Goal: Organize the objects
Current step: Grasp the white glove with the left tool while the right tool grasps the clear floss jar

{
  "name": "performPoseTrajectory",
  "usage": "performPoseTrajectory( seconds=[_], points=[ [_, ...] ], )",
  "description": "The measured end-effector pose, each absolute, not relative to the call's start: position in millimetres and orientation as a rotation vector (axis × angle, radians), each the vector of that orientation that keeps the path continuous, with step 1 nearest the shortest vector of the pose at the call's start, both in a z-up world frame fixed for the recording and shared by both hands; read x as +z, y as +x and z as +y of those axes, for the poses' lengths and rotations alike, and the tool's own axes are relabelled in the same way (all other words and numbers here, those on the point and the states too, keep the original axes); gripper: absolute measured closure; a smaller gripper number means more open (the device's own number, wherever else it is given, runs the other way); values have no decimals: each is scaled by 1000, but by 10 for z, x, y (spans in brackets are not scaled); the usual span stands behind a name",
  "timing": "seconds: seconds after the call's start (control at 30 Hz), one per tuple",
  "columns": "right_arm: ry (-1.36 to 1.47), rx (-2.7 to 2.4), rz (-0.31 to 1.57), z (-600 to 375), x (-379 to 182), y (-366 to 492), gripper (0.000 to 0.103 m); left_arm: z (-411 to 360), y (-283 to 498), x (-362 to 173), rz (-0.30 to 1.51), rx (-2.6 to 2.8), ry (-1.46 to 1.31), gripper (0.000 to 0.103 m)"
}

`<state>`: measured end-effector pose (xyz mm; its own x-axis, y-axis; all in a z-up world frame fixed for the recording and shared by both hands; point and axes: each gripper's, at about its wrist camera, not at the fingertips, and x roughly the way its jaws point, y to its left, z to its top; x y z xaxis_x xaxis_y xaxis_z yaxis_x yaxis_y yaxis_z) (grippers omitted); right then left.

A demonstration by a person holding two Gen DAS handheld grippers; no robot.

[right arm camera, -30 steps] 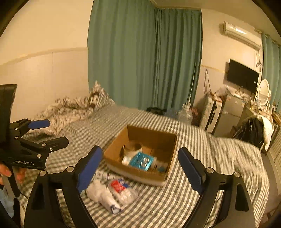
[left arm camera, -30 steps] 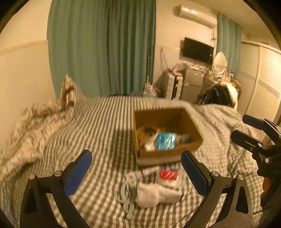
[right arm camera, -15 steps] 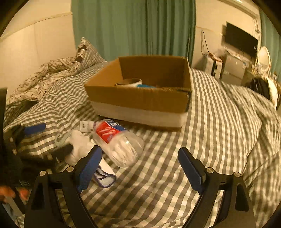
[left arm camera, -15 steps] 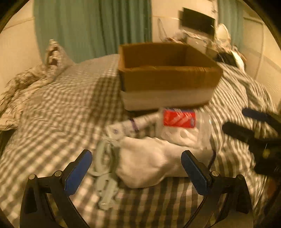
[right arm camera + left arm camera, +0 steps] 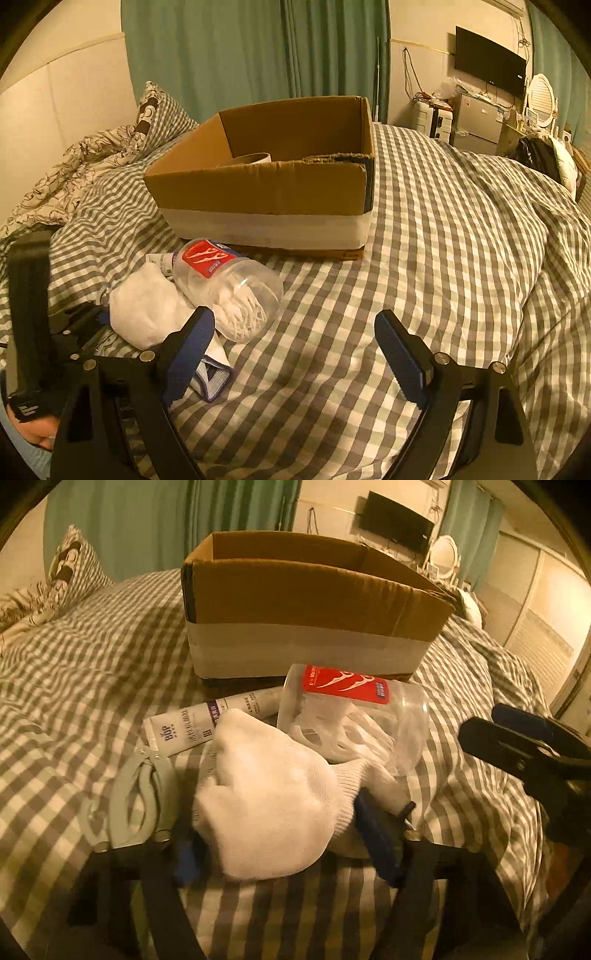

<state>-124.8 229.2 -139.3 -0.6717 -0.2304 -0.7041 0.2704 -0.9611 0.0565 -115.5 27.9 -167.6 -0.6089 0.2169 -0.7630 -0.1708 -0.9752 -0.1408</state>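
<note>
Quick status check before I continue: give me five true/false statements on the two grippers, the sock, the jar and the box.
1. The left gripper brackets the white sock. True.
2. The right gripper holds the plastic jar. False: it is open and holds nothing.
3. The jar stands upright. False: it lies on its side.
4. The cardboard box sits on the checked bed cover. True.
5. The toothpaste tube is in the box. False: it lies in front.

green curtains, wall-mounted TV, round mirror, floral quilt, checked pillow
</note>
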Motion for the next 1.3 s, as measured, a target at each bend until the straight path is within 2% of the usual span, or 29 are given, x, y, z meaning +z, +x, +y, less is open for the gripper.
performPoseTrajectory(
  seconds=[0.07, 0.3, 0.4, 0.6, 0.87, 1.0, 1.07, 1.17, 1.3],
  points=[
    [1099, -2648, 74, 2305, -1392, -1245, 15, 216, -1096, -1588, -96, 2654, -1276, 37],
    [1088, -2599, 118, 2174, -1428, -1284, 14, -187, -1044, -1267, -109, 2814, -1267, 37],
    [1055, -2553, 204, 2009, -1433, -1314, 14, -356, -1033, -1238, -105, 2872, -1271, 37],
    [974, -2412, 510, 1636, -1466, -1555, 14, -446, -1041, -1375, -115, 2857, -1337, 37],
    [1099, -2263, 352, 1542, -1707, -1807, 14, -421, -1061, -1425, -113, 2844, -1358, 37],
    [1132, -2258, 421, 1408, -1844, -1735, 15, -393, -1059, -1433, -96, 2842, -1362, 37],
    [1133, -2280, 444, 1384, -1858, -1713, 19, -404, -1067, -1436, -99, 2842, -1362, 37],
    [1148, -2296, 374, 1444, -1830, -1699, 22, -397, -1060, -1436, -91, 2846, -1361, 37],
    [1142, -2333, 400, 1447, -1800, -1572, 24, -365, -1035, -1429, -66, 2854, -1356, 37]
  ],
)
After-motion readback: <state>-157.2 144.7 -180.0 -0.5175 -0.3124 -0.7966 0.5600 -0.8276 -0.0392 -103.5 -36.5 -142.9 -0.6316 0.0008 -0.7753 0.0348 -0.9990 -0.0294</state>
